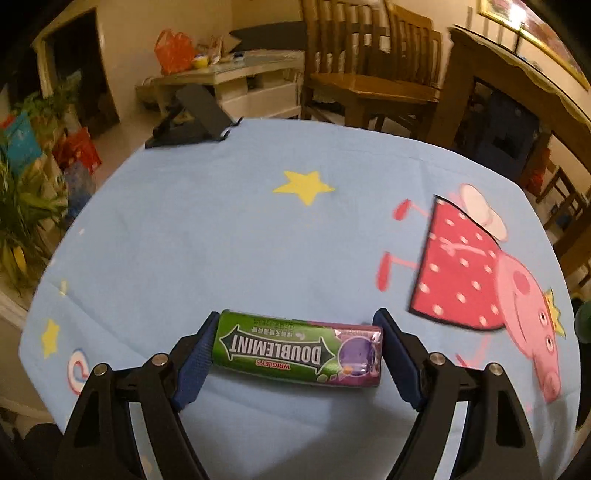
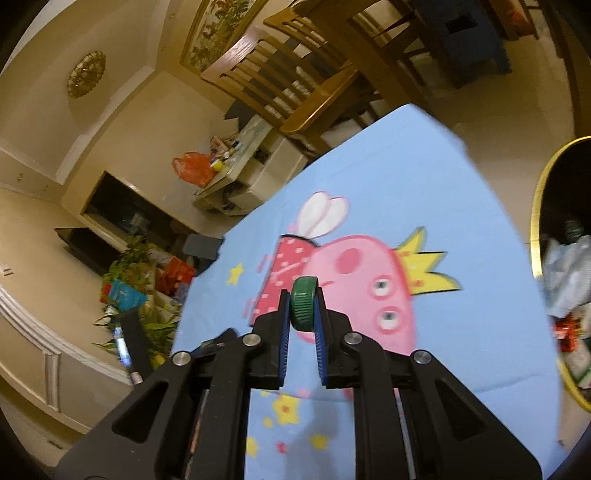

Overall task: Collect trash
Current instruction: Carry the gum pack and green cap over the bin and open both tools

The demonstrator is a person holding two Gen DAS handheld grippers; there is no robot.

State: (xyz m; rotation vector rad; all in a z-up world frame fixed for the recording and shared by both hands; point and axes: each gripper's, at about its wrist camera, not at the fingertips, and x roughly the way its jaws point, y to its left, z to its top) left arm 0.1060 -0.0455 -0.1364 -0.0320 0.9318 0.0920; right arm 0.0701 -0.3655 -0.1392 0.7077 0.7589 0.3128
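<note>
Straddling the gum pack (image 1: 297,352), the left claw (image 1: 298,341) gapes wide; right claw (image 2: 303,309) pinches a green cap (image 2: 304,308)

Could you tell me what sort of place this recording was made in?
Most likely a home living and dining room: wooden dining chairs, a table under a cartoon-pig tablecloth, houseplants and a framed picture.

This is a home's living and dining room. A cartoon pig tablecloth (image 1: 229,236) covers the table, with wooden dining chairs (image 1: 365,62) beside a wooden dining table (image 1: 517,74). A cluttered coffee table (image 1: 229,70), houseplants (image 1: 22,206), a framed painting (image 2: 221,29) and a gold wall ornament (image 2: 86,74) furnish the cream-walled room.
</note>
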